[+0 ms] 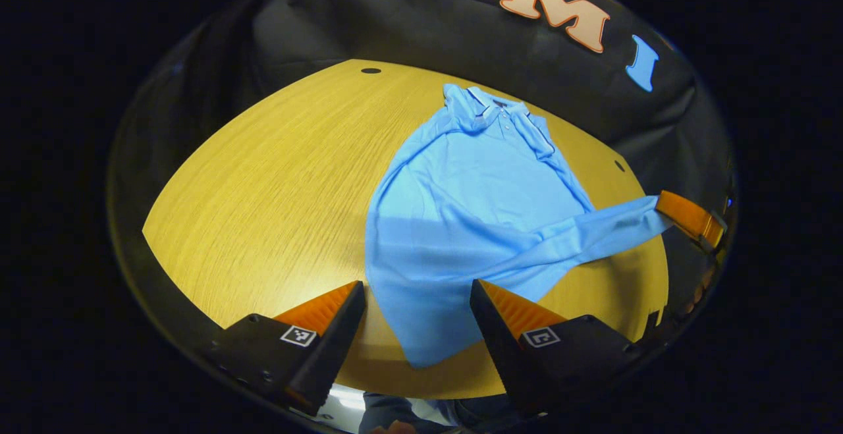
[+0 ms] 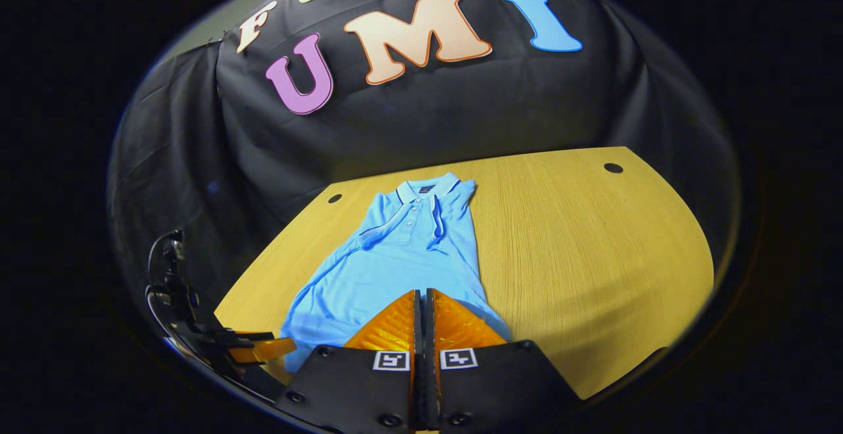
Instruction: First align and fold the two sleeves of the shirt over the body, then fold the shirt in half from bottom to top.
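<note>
1. Two grippers work over one light-blue short-sleeved polo shirt (image 1: 474, 197) that lies front-up on a yellow wood-grain table (image 1: 263, 190), its collar toward the black cloth wall (image 1: 395, 26) and its hem toward the near edge.
2. In the left gripper view, the left gripper (image 1: 417, 319) hovers above the shirt's lower hem with its fingers spread wide apart and nothing between them; the hem corner shows in the gap, lying on the table.
3. In that same view, one sleeve (image 1: 593, 233) of the shirt is stretched out sideways from the body to the right, and its end meets the tip of the right gripper (image 1: 691, 220) at the table's edge. The cloth runs taut to that tip.
4. In the right gripper view, the right gripper (image 2: 421, 315) has its fingers pressed together with only a thin line between them. The shirt's blue cloth lies directly around and beyond the tips; whether the sleeve end is pinched between them I cannot tell from this view, though the taut sleeve in the other view suggests a grip.
5. The left gripper (image 2: 263, 350) appears low at the left of the right gripper view, beside the shirt's lower corner.
6. The other sleeve lies folded in over the shirt's chest, near the buttoned placket.
7. Three small dark round holes (image 2: 613, 168) mark the tabletop near its far corners.
</note>
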